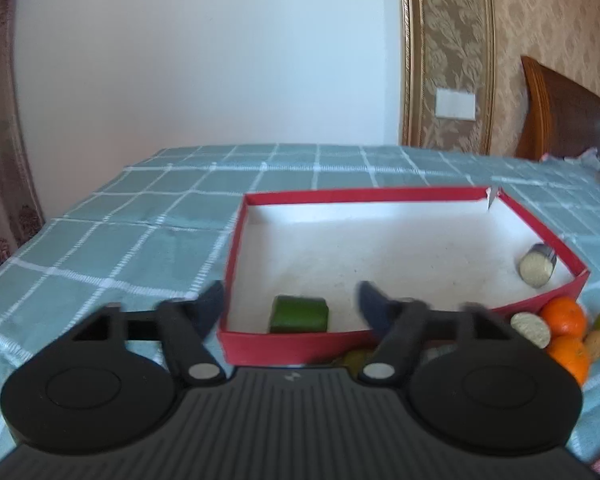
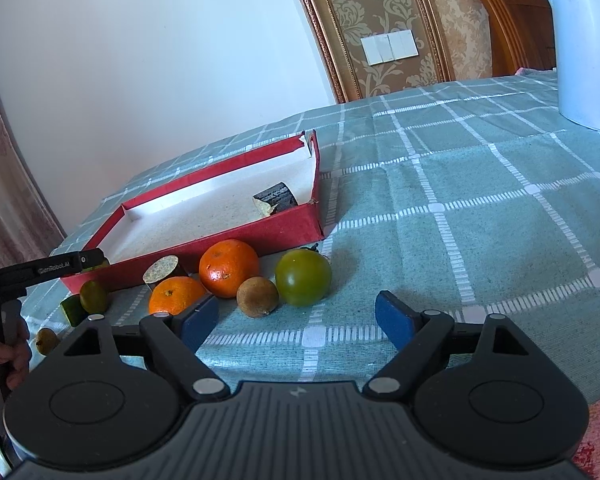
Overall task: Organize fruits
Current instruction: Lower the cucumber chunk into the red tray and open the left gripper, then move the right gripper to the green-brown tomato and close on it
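While both grippers (image 1: 290,304) (image 2: 296,316) gape empty, 2 oranges (image 2: 228,266) lie outside the red box (image 2: 260,232).

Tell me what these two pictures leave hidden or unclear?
- Left wrist view: the left gripper hides fruit by the red box; its fingertips are blurred.
- Right wrist view: the kettle is cut off at the edge.
- Right wrist view: the box wall hides most of the dark cut piece.
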The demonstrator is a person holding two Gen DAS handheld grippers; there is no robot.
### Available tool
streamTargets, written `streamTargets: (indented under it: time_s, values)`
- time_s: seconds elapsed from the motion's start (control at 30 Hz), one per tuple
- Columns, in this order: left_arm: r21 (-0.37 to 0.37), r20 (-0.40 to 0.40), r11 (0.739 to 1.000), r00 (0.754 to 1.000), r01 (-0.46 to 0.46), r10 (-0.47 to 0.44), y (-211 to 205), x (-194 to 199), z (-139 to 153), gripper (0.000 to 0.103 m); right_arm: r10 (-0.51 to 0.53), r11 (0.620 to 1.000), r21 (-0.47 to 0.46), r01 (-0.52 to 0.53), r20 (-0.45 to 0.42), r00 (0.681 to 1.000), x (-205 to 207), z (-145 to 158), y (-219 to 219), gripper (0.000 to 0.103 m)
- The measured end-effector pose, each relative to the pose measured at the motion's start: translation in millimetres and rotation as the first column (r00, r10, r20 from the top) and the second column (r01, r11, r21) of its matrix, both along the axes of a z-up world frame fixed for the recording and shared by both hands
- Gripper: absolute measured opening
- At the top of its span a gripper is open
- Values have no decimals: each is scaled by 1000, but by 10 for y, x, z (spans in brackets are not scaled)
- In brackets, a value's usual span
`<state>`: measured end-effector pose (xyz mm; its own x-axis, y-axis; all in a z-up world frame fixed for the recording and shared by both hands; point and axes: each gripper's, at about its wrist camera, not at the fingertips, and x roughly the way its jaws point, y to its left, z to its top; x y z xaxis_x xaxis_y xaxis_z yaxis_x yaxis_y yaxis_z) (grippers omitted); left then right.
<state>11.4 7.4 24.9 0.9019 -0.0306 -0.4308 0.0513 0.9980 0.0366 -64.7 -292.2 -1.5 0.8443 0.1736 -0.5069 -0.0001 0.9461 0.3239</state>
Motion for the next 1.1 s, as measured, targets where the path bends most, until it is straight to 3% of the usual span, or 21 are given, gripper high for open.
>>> streamTargets:
  time_s: [0.17, 0.33, 0.57, 0.73, 0.83, 0.93, 1.0, 1.1]
  values:
    - [-44, 65, 999, 997, -31, 34, 206, -296, 132, 102, 0, 1000, 2, 0, 1, 1000, 8, -1, 7, 86]
    - [-62, 70, 991, 990, -114, 119, 512, -470, 88, 103, -5, 1000, -17, 5, 7, 1000, -1, 13, 4, 87]
    - [-172, -6, 960, 975, -220, 222, 924, -424, -100, 103, 124, 963, -251, -95, 99, 987, -132, 164, 384, 86]
    - [-261, -42, 941, 976, -218, 214, 1079, -405, -137, 103, 145, 953, -279, -116, 88, 985, -34, 274, 323, 71]
    - [-321, -76, 921, 976, -220, 206, 1172, -376, -178, 103, 123, 950, -297, -94, 82, 989, 44, 313, 247, 54]
    - [-350, -82, 911, 976, -219, 204, 1217, -383, -197, 103, 103, 943, -322, -78, 61, 993, 151, 296, 228, 51]
    - [-343, -84, 914, 977, -215, 198, 1201, -376, -200, 103, 85, 941, -332, -67, 41, 996, 213, 261, 225, 45]
    - [-326, -85, 922, 977, -210, 193, 1167, -373, -198, 103, 76, 939, -337, -66, 17, 997, 289, 208, 230, 45]
